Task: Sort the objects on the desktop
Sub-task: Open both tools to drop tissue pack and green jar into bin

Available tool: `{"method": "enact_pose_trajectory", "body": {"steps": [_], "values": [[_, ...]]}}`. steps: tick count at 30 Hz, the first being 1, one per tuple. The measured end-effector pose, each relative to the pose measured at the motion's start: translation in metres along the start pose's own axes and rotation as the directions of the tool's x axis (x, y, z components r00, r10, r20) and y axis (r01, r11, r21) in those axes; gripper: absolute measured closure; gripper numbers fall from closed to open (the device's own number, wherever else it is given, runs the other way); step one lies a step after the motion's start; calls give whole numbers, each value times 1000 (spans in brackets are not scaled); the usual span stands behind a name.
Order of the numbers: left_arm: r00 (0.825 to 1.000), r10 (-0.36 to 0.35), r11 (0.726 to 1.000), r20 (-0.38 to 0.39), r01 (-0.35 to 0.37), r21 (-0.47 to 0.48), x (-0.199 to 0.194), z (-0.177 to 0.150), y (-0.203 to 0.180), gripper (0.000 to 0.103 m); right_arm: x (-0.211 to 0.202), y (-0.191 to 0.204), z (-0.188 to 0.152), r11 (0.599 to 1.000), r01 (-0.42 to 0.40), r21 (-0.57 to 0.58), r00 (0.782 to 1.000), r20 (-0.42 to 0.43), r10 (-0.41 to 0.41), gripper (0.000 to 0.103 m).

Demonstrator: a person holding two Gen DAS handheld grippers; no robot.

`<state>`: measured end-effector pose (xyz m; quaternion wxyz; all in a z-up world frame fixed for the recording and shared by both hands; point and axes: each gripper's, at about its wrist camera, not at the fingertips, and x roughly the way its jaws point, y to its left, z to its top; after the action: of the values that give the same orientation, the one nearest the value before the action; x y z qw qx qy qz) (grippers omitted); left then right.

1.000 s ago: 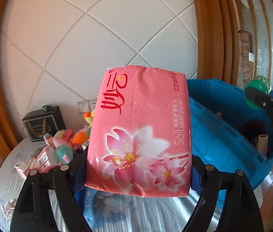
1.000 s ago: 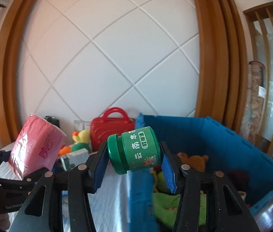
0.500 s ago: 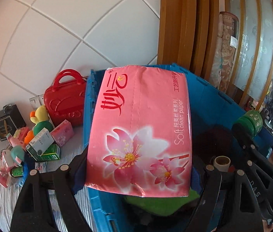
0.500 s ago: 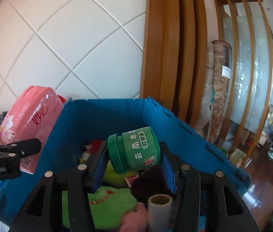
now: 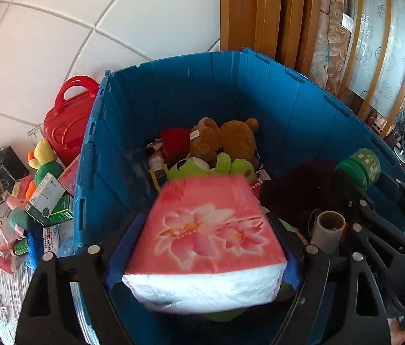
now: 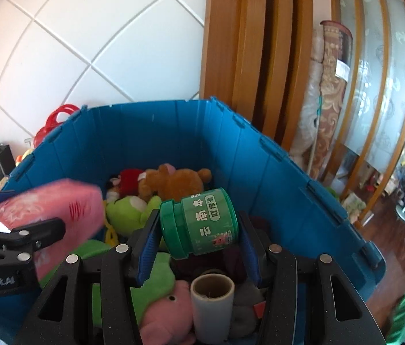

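Tissues in a soft pink plastic pack printed with flowers (image 5: 206,230) sit between the left gripper's (image 5: 202,247) blue pads, blurred, pads beside both sides, over the deep blue ribbed plastic crate (image 5: 173,97). Alongside, the right gripper (image 6: 196,230) pinches one squat green plastic jar with a ridged lid (image 6: 202,227). Below stands one cardboard tube (image 6: 212,302) among plush toys: one pink (image 6: 168,313), two green, one brown bear (image 6: 173,182). Beyond the crate's left wall, one glossy red toy case (image 5: 67,120) rests on the table.
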<state>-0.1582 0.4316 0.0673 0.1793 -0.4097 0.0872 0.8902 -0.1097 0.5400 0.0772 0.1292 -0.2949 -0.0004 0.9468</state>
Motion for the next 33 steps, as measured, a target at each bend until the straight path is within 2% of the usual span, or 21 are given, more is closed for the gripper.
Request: {"method": "enact_pose_trajectory", "body": {"steps": [3, 7, 9, 11, 13, 18, 22, 33], "values": [[999, 19, 1000, 36, -20, 11, -7, -1, -1, 20, 3, -1, -1, 1000, -2, -11, 1000, -15, 2, 53], [999, 14, 1000, 39, -15, 15, -9, -5, 1, 20, 5, 2, -2, 1000, -3, -21, 999, -34, 2, 53], [999, 16, 1000, 36, -17, 16, -9, -8, 2, 20, 4, 2, -2, 1000, -12, -25, 999, -35, 11, 48], [999, 16, 1000, 37, -17, 18, -9, -10, 2, 20, 3, 5, -3, 999, -11, -33, 999, -38, 10, 33], [999, 20, 1000, 43, -21, 16, -11, -11, 3, 20, 3, 6, -4, 999, -14, -36, 999, -35, 12, 22], [998, 29, 999, 63, -30, 11, -18, -15, 8, 20, -4, 7, -5, 999, -4, -42, 1000, -28, 2, 14], [995, 38, 999, 87, -39, 10, -25, -19, 12, 20, -13, 8, -7, 998, 30, -53, 999, -15, -31, 1], [987, 43, 999, 156, -47, 21, -49, -36, 19, 20, -38, 11, -12, 997, 46, -58, 999, 7, -45, 0]]}}
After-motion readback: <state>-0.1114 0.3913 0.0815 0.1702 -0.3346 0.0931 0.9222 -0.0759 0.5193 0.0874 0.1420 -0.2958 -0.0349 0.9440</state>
